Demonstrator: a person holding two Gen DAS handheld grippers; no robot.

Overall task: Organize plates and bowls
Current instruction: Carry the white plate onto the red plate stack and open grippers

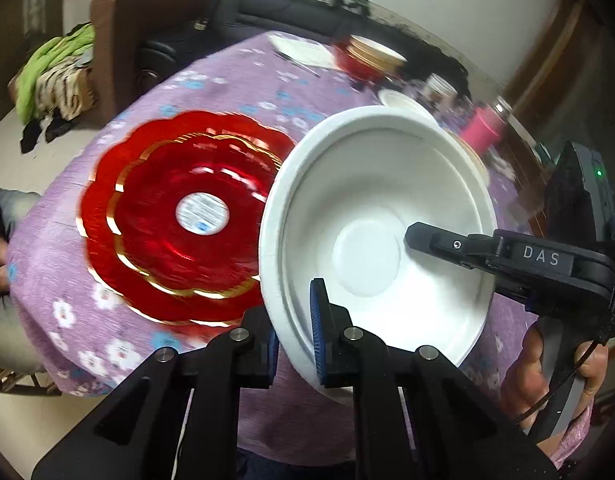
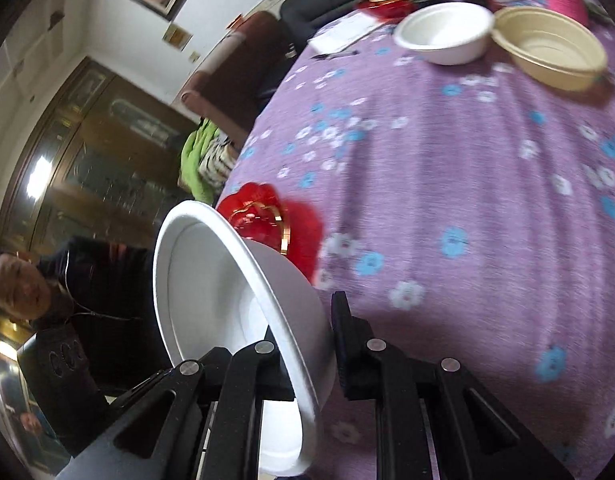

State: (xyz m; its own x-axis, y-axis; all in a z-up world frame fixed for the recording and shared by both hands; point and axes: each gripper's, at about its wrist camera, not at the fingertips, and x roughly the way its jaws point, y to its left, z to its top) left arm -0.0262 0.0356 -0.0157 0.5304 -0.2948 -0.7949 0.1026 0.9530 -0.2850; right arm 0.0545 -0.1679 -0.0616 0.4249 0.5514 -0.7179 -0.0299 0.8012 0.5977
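Midway: both grippers, left gripper (image 1: 295,344) and right gripper (image 2: 307,344), pinch white bowl (image 1: 379,236) rim, aloft beside red plates (image 1: 179,216); second white bowl (image 2: 443,36), tan bowl (image 2: 547,48) unsorted beyond.

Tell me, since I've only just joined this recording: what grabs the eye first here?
A big white bowl held tilted above the purple flowered tablecloth, both the left gripper and the right gripper clamped on its rim. Beside it lie red scalloped plates with gold edging, stacked.
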